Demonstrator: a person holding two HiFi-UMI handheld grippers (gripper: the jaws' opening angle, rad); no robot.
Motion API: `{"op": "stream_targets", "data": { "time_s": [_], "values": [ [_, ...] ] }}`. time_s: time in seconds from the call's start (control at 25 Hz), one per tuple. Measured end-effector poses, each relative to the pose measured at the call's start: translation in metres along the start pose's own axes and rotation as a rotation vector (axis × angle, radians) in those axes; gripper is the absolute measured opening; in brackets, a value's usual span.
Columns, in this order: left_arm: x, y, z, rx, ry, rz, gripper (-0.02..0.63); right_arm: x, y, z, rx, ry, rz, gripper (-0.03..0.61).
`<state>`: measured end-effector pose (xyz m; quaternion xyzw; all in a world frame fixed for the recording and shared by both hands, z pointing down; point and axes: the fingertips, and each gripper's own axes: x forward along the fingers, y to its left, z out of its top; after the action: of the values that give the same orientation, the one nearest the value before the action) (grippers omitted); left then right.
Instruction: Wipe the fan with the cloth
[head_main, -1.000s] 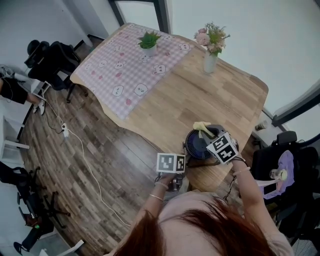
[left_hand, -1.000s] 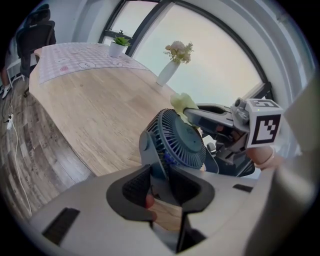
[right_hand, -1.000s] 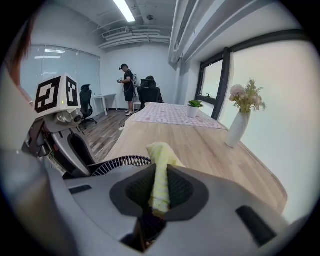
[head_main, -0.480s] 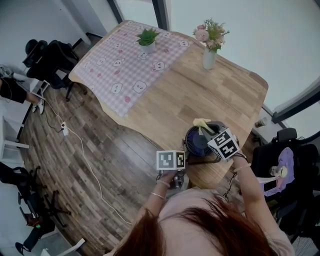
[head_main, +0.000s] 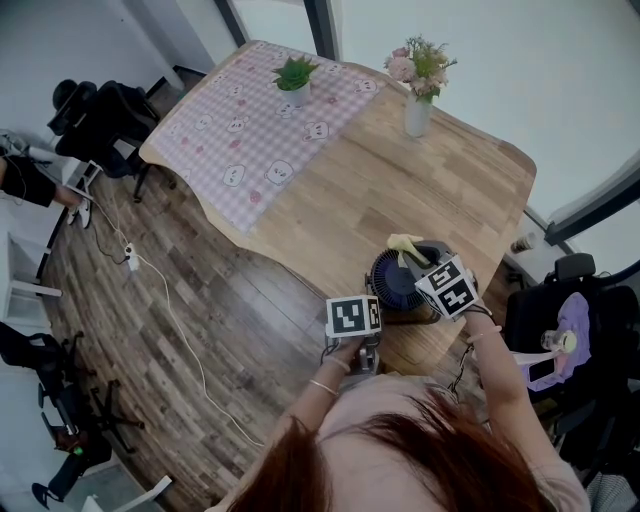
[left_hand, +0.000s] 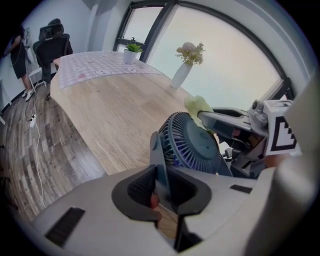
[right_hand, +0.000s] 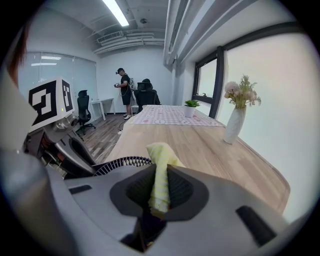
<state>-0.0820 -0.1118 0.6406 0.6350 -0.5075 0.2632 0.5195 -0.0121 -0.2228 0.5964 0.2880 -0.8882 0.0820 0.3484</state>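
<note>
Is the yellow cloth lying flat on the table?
No, the yellow cloth is pinched in the right claw and sticks up out of it, off the table.

We get soft, even daylight from the window on the right, plus a ceiling strip light at top. Shadows are faint. Both gripper views bulge toward dark round edges; the left gripper looks blurred up close.

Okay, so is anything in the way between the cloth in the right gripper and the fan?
Nothing visible. The right gripper holds the yellow cloth right next to the fan, at its grille's edge, with no object between them.
</note>
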Motion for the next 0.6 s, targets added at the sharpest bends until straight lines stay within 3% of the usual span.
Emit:
{"op": "stream_targets", "data": {
  "time_s": [0.28, 0.6],
  "values": [
    [0.0, 0.0028, 0.0018, 0.037, -0.06, 0.11, 0.04, -0.0022, -0.0005, -0.0024, 0.003, -0.002, -0.011, 0.052],
    [0.0011, 0.0013, 0.0031, -0.003, -0.088, 0.124, 0.04, -0.0079, -0.003, -0.0049, 0.012, -0.011, -0.023, 0.052]
  ]
}}
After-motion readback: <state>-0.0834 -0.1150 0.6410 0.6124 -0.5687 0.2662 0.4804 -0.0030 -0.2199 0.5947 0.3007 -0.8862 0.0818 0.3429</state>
